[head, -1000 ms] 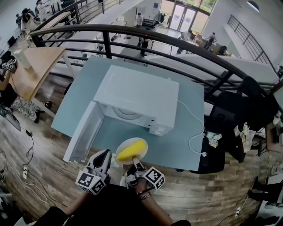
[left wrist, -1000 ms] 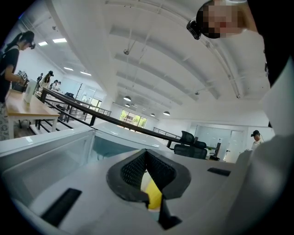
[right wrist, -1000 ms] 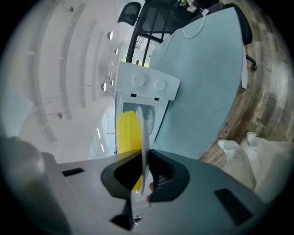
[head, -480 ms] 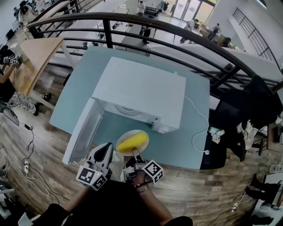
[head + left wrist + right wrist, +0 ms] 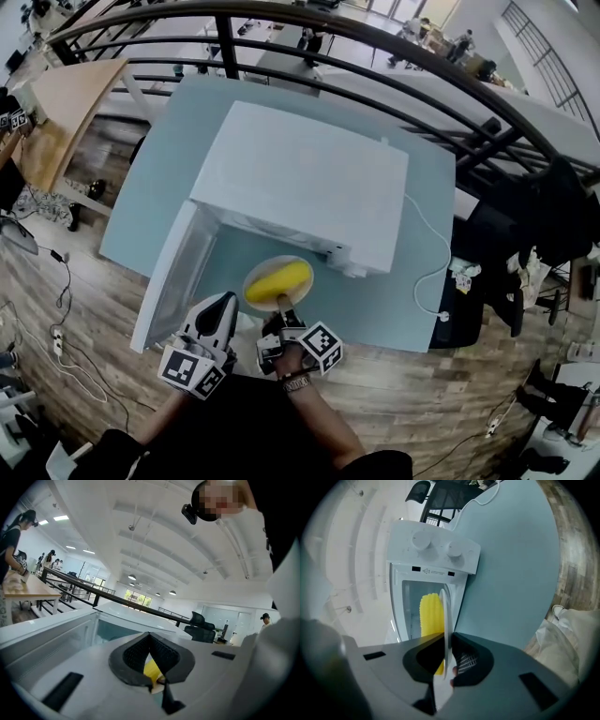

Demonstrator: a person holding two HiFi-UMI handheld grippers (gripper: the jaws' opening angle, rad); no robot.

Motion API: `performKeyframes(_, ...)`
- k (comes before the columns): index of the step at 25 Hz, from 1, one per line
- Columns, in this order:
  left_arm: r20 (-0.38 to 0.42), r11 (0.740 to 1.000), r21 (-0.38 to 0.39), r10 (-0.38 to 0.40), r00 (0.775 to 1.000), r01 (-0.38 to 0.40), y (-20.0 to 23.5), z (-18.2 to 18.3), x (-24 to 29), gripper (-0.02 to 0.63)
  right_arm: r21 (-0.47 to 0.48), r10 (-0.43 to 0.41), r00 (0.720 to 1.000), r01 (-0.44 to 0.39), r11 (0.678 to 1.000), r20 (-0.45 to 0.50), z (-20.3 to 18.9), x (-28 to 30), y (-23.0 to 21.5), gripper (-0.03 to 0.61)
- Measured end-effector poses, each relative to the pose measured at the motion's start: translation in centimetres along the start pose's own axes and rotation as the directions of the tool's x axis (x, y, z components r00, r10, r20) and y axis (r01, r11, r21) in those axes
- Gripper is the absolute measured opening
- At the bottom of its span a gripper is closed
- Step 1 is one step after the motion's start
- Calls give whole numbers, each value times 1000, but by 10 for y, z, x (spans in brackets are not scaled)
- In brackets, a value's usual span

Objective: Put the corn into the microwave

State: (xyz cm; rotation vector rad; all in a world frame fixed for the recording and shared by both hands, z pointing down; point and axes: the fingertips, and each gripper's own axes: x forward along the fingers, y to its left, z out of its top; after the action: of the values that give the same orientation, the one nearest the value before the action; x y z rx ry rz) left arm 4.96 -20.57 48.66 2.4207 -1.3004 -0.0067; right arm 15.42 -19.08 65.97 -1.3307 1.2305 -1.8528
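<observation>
Microwave (image 5: 305, 178): white casing, smooth, faintly glossy.
Table (image 5: 427, 234): pale blue-grey top, smooth, matt.
Floor (image 5: 84, 309): wood planks with visible grain.
Railing (image 5: 226, 52): dark metal, satin.
Plate (image 5: 446, 616): white, smooth, glossy.
Corn (image 5: 277, 282): yellow, bumpy rows of kernels.
Right gripper (image 5: 446, 641): matt grey plastic shell, black ribbed pads (image 5: 464, 660).

A large open-plan office or lab building is shown, seen from an upper gallery. The gallery is bounded by a black metal railing (image 5: 375, 42) across the top of the head view, beyond which people (image 5: 309, 37) are seen on a lower floor. A wood-plank floor (image 5: 84, 309) strewn with cables (image 5: 56, 337) is seen at the left, and a wooden desk (image 5: 66, 112) at the upper left. A microwave (image 5: 300, 187) is set on a pale blue table (image 5: 412, 281). In the left gripper view, black office chairs (image 5: 199, 620) and rows of ceiling lights (image 5: 131, 577) are shown.
</observation>
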Motion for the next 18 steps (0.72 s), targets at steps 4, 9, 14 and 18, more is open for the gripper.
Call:
performKeyframes(4, -10, 1000, -9, 10, 1000, -10, 14, 1, 7, 3, 7, -14, 1000, 14, 1000, 3, 3, 19, 1, 28)
performKeyframes(9, -20, 1000, -18, 9, 1000, -9, 24, 3, 18, 3, 11, -26, 1000, 25, 1000, 12, 9, 39, 6, 28)
performKeyframes(14, -30, 1000, -15, -9, 1000, 9, 29, 7, 33, 3, 20, -30, 999, 29, 999, 31, 18, 59, 8, 28)
performKeyframes(18, -33, 1000, -6, -26, 999, 26, 31, 10, 45, 3, 37, -28, 999, 27, 999, 46, 24, 76, 9, 28)
